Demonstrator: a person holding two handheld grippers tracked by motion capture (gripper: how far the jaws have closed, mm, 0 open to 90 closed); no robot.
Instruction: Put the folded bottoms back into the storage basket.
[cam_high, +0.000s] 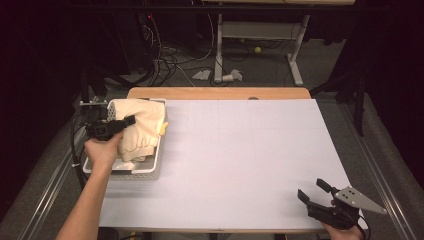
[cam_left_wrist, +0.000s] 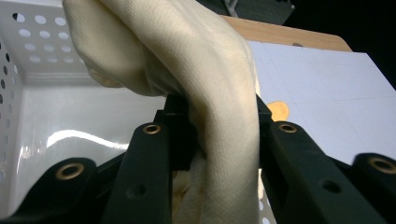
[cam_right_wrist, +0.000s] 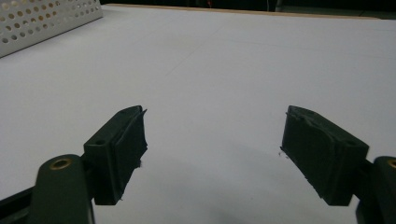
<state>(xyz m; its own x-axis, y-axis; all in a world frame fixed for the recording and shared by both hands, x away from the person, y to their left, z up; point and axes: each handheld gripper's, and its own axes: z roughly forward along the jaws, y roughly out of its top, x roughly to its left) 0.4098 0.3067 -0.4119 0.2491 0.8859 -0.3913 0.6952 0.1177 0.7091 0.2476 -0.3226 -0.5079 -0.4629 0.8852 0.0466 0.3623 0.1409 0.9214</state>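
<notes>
Over the white perforated basket (cam_high: 150, 172) at the worktop's (cam_high: 240, 160) left edge, a cream cloth (cam_high: 142, 127) hangs bunched, partly lifted above the basket's floor and draping on its right rim. Fingers of the left gripper (cam_high: 131, 120) are clenched on a fold of this cloth. Well away from the basket, at the near right corner, the right gripper (cam_high: 312, 190) has its fingers spread wide with nothing between them.

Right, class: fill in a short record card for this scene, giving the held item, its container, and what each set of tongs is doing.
Held item: cream cloth
Container: white perforated basket, at the table's left edge
Left tongs: shut on the cloth, over the basket
Right tongs: open, holding nothing, at the near right corner
Surface: white mat on a wooden table
</notes>
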